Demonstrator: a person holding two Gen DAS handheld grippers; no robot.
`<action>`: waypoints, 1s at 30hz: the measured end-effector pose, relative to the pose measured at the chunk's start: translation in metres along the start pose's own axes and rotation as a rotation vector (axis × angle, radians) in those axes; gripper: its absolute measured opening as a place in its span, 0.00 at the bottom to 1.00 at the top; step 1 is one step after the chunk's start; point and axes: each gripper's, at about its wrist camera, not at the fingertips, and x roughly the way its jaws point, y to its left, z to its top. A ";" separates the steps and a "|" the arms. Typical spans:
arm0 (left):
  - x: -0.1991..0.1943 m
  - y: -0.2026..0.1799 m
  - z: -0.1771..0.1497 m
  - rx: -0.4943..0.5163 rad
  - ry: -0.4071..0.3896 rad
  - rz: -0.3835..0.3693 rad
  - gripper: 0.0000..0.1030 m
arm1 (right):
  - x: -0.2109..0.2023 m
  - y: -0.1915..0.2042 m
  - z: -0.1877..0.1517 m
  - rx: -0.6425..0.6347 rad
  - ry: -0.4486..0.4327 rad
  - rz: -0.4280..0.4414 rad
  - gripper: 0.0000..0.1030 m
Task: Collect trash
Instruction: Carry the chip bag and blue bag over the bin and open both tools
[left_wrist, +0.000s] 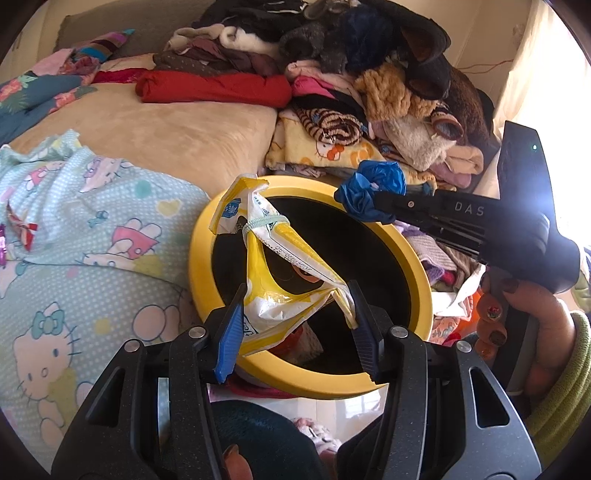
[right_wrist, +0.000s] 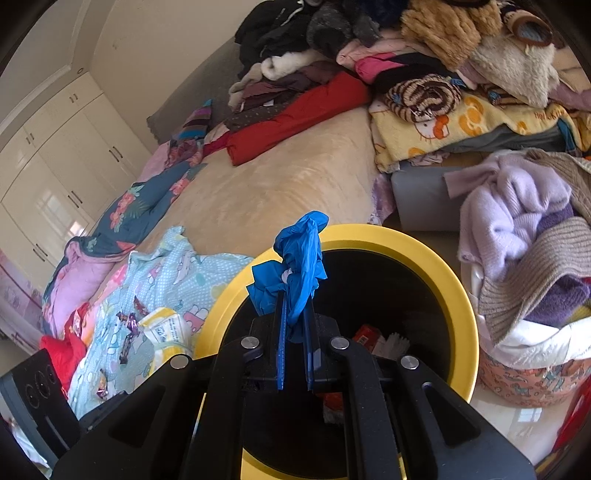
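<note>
bin (right_wrist: 424, 251) beside bed (right_wrist: 280, 192), laundry right

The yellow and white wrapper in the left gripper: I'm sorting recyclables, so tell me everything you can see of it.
The yellow and white wrapper is a crumpled, empty-looking plastic packet with small blue printing, its torn top flopping open. A pale green elastic band cinches its upper part. It hangs above the yellow-rimmed bin, pinched at its lower end by the left gripper, both fingers pressing it.

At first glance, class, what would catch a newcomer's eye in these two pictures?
The yellow-rimmed bin beside the bed dominates both views. The left gripper holds a crumpled yellow-and-white wrapper over its mouth, while the right gripper pinches a blue plastic wad above it. Behind, a clothes heap covers the bed.
</note>
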 end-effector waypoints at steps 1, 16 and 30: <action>0.003 -0.001 0.000 0.004 0.006 0.001 0.42 | 0.000 -0.002 0.000 0.009 0.000 -0.003 0.08; 0.021 -0.004 0.000 0.016 0.003 0.000 0.58 | 0.003 -0.004 0.002 0.027 0.018 0.006 0.41; -0.018 0.024 -0.001 -0.051 -0.104 0.120 0.89 | -0.002 0.024 0.004 -0.066 -0.048 0.027 0.60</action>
